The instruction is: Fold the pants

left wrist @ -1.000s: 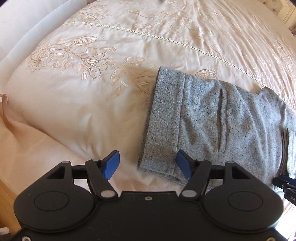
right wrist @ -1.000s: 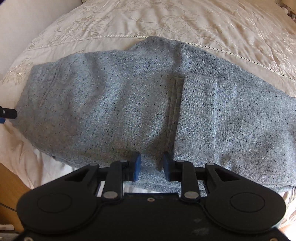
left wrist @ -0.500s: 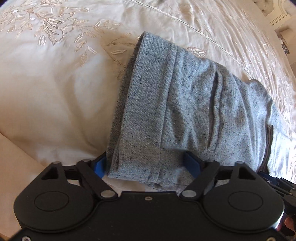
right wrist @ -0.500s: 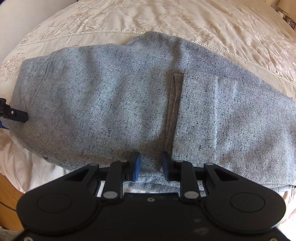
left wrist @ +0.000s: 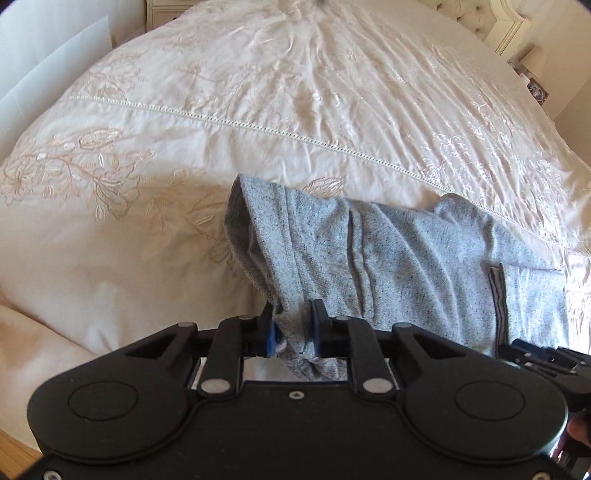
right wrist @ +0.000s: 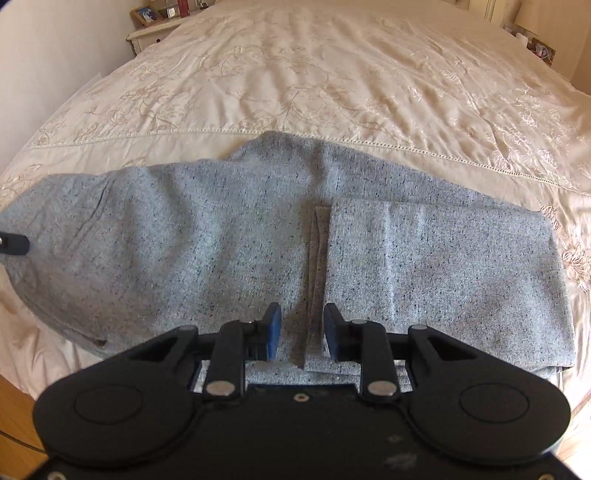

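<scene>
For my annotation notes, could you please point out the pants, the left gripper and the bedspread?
pants point(right wrist: 221, 236): right wrist view, on the flat grey cloth.
left gripper point(left wrist: 293, 325): left wrist view, midway between the fingertips.
bedspread point(left wrist: 295, 92): left wrist view, on bare cream fabric.

Open cream bedspread stretches from 9 o'clock round to 2 o'clock beyond the grey pants, giving wide free passage. A nightstand stands at 11 o'clock by the bed's far corner. The left gripper and right gripper crowd the pants' near edge at 6 o'clock.
</scene>
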Action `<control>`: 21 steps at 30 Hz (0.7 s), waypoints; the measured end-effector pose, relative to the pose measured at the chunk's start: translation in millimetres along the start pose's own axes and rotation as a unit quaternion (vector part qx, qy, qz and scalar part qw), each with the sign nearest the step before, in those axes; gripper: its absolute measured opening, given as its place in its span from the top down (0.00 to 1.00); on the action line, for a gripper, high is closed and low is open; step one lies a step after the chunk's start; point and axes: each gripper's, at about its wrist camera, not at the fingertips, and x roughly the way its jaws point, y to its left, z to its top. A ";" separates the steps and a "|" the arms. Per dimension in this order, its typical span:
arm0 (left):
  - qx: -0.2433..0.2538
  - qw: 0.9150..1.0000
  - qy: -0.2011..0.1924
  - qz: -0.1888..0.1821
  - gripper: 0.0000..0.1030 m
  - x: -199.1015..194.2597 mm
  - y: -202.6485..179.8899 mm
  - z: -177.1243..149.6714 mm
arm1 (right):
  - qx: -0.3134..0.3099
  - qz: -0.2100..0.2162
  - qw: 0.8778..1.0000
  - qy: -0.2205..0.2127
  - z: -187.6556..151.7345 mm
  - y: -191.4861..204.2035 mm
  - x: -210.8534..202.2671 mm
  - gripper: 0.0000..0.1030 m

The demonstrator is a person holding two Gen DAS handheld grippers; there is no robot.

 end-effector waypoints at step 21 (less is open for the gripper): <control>0.082 0.988 -0.121 0.041 0.84 -82.0 -158.5 14.1 | -0.012 0.135 0.991 -0.018 -5.5 -53.3 -23.2 0.87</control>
